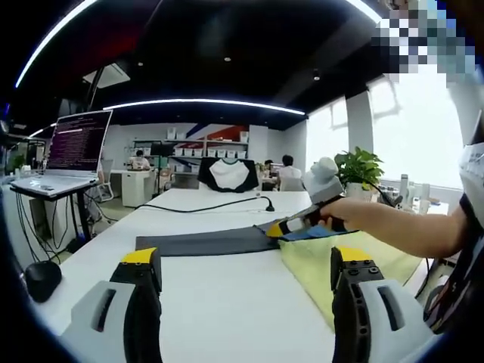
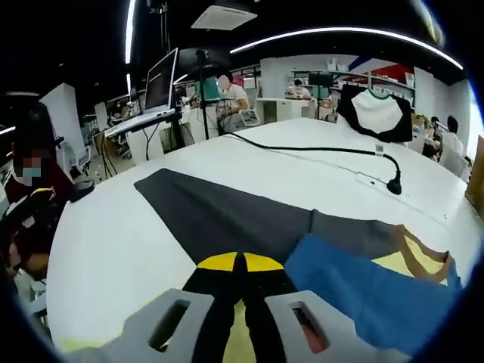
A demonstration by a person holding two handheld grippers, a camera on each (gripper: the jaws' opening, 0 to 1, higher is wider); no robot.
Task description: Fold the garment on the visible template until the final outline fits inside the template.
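- Left hand-held gripper (image 1: 246, 302): jaws spread, nothing held, above the surface (image 1: 227, 295).
- Right hand-held gripper (image 2: 240, 265): jaws pressed together, pinching the garment (image 2: 363, 291) edge over the grey template (image 2: 227, 212).

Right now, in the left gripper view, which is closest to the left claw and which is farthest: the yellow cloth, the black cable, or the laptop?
1. Yellow cloth: nearest, on the table beside the left claw's right jaw.
2. Black cable: farther back, snaking across the middle of the white table.
3. Laptop: farthest, on a stand off to the left, past the table's edge.
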